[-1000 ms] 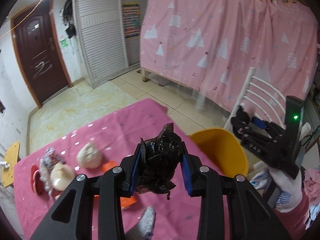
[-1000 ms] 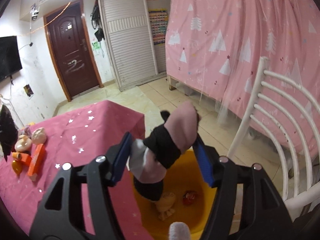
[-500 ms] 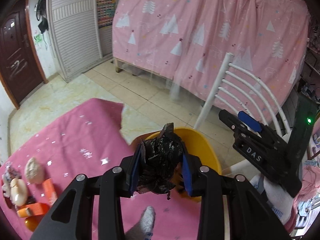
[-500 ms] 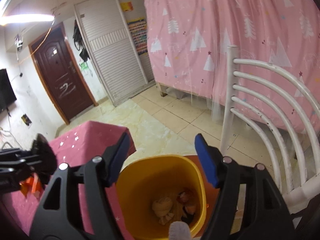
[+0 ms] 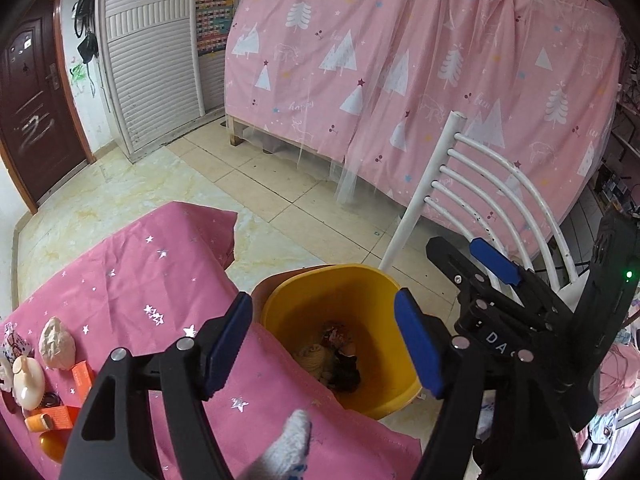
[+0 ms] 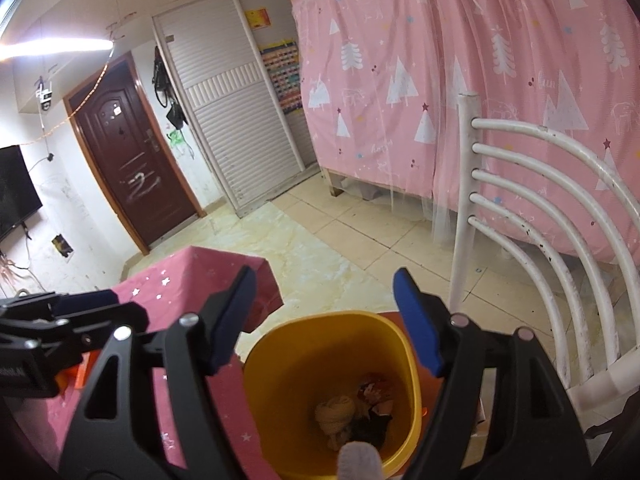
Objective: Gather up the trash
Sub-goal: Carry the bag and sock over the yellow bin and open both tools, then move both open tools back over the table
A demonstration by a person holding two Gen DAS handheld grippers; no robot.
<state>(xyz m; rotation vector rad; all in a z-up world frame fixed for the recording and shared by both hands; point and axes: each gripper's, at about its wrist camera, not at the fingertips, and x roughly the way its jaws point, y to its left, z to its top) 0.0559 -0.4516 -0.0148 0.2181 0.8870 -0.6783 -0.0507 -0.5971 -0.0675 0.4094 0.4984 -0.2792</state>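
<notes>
Left gripper (image 5: 323, 340): black bag gone from its grasp, jaws opening, empty. Right gripper (image 6: 325, 321): emptied too, jaws opening. One yellow bin (image 5: 308, 292) off the table's (image 5: 132, 276) corner holds the trash (image 5: 336, 360). Two orange boxes (image 5: 52, 416) remain at the table's left edge.

Pink tree-print curtain (image 5: 420, 80), beige tiled floor (image 5: 256, 184), dark door (image 6: 128, 152), perhaps wooden.

Both wrist views above bin (image 5: 372, 280)
</notes>
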